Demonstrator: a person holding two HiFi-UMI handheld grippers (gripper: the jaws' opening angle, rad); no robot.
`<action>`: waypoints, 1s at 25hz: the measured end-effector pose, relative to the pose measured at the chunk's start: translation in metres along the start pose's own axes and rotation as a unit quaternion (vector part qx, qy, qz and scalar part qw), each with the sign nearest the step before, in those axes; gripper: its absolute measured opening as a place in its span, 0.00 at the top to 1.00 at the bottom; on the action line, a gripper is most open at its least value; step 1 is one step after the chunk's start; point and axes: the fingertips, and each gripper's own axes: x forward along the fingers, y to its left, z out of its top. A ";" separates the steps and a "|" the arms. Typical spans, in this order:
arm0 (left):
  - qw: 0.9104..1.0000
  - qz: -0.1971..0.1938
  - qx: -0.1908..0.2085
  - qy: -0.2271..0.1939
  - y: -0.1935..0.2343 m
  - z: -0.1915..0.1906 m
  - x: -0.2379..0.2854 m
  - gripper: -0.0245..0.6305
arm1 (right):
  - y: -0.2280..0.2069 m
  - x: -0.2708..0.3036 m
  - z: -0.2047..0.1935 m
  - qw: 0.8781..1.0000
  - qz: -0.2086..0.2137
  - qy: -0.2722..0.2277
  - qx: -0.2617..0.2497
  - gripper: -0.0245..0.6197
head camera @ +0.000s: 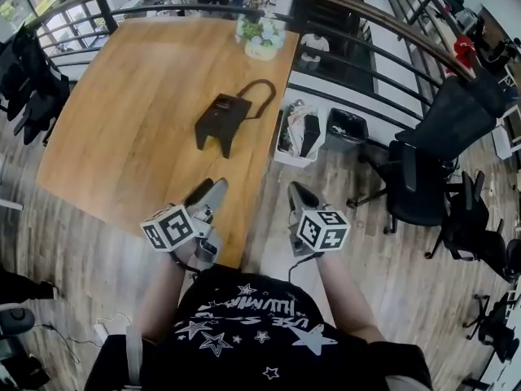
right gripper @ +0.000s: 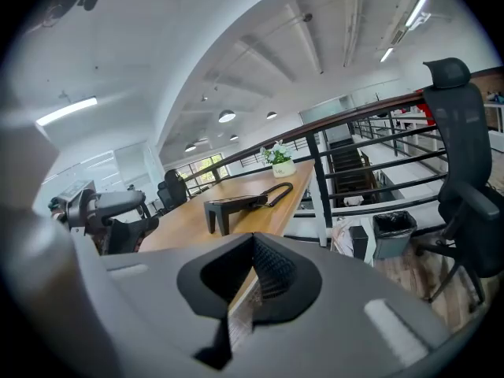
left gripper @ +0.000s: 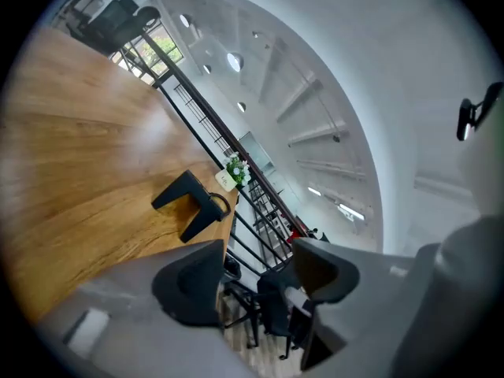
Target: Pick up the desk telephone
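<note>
Jaws of the left gripper (left gripper: 256, 278) parted, with nothing between them. Jaws of the right gripper (right gripper: 252, 278) closed together, empty. Just under the left jaws, the near edge of the wooden table (head camera: 122, 137); under the right jaws, bare floor beside that edge. Well ahead of both pairs and touched by neither, the black desk telephone (head camera: 221, 120), standing on the table with a black loop at its far end. Farther beyond, a potted plant (head camera: 262, 37) at the table's far end, by the railing (head camera: 358, 15). Off to the right of the right jaws, a bin (head camera: 346, 129) and a black office chair (head camera: 419, 182).
</note>
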 end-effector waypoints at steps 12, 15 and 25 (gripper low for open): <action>0.990 -0.017 -0.137 -0.033 0.047 0.047 0.057 0.42 | -0.008 0.017 -0.004 0.998 -0.062 0.011 0.017 0.96; 0.987 -0.012 -0.155 -0.032 0.060 0.052 0.069 0.42 | -0.009 0.021 -0.003 0.997 -0.071 0.012 0.019 0.96; 0.984 0.011 -0.175 -0.028 0.094 0.064 0.107 0.42 | -0.024 0.027 0.000 0.994 -0.103 0.016 0.032 0.96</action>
